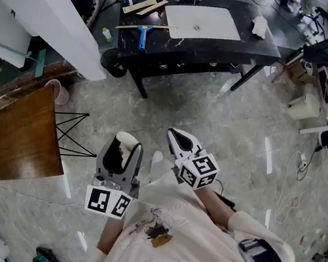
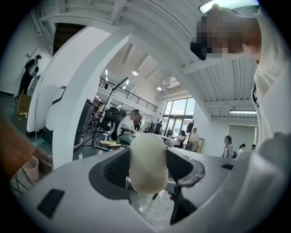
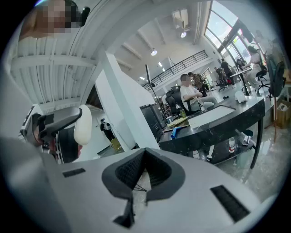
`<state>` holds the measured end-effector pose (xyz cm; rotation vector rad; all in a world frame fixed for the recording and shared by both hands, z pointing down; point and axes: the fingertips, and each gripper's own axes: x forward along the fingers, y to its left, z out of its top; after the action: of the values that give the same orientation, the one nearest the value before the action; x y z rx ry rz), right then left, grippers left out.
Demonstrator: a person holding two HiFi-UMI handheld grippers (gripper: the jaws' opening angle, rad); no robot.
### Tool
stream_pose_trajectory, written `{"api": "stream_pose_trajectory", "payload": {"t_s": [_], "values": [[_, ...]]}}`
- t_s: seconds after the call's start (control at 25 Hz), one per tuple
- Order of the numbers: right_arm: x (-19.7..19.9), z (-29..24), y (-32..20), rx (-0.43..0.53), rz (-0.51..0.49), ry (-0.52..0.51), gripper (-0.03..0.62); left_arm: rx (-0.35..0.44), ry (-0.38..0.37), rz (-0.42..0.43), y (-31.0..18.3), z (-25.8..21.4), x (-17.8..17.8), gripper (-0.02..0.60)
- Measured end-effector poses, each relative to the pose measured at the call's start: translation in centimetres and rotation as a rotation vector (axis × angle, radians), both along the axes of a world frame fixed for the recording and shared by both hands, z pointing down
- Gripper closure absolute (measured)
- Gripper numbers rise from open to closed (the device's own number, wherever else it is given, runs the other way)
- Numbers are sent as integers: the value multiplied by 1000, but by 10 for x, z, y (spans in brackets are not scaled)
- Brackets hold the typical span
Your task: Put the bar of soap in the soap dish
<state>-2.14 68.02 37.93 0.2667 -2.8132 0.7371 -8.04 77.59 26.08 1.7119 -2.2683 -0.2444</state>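
Soap bar (image 2: pixel 148 161), cream and oval, is standing upright in the left gripper (image 1: pixel 123 147), whose jaws are spread wide and clamping it from both sides, above the stone floor (image 1: pixel 248 140) and just right of a wooden table (image 1: pixel 22 137). Beside it, the right gripper (image 1: pixel 176 137) is hovering with jaws pressed together on nothing. Well beyond both, a black table (image 1: pixel 262 47) is standing.
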Motion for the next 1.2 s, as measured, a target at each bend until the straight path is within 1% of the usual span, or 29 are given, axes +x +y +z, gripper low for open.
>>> {"api": "stream_pose_trajectory", "payload": {"t_s": [0.12, 0.24, 0.36, 0.56, 0.72, 0.84, 0.92, 1.04, 1.2], "values": [[-19, -8, -18, 33, 30, -15, 588, 9, 7, 17, -12, 10, -18, 322], [-22, -16, -29, 39, 82, -28, 588, -11, 45, 60, -23, 25, -27, 321], [-17, -11, -38, 41, 147, -18, 588, -33, 77, 136, -39, 37, -27, 322], [-6, 5, -48, 24, 274, 12, 588, -57, 80, 285, -63, 47, -21, 322], [3, -5, -60, 34, 320, 4, 588, -46, 82, 366, -86, 41, -11, 322], [6, -8, -71, -17, 340, -61, 586, -38, 72, 384, -98, 38, -7, 322], [10, -8, -77, -16, 342, -87, 586, -34, 73, 380, -102, 40, -5, 322], [13, 0, -90, 6, 338, -80, 586, -44, 90, 375, -114, 51, -6, 322], [19, 3, -111, -15, 366, -64, 586, -70, 104, 396, -141, 53, -10, 322]]}}
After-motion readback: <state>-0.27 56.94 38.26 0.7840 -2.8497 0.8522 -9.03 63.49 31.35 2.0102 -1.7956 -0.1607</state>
